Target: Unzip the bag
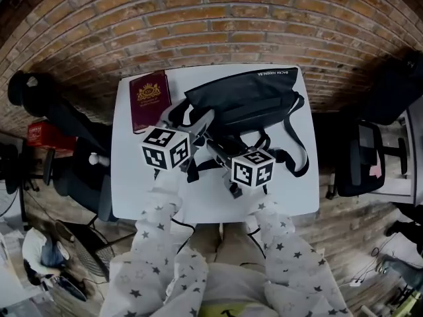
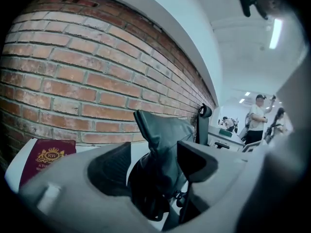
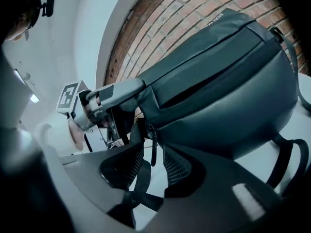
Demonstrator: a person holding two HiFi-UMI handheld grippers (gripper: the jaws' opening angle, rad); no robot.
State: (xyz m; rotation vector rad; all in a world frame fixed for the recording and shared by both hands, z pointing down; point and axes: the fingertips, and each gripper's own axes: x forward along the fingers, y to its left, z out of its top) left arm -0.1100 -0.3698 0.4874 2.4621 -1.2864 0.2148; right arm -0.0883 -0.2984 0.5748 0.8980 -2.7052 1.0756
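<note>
Now we get ready to unzip the black bag.
It lies at the upper middle of the white counter. Our left gripper has its jaws apart round the bag's soft, floppy end. Our right gripper has its jaws apart round the small zipper pull. We think we should pinch that pull and hold the cloth tight.
</note>
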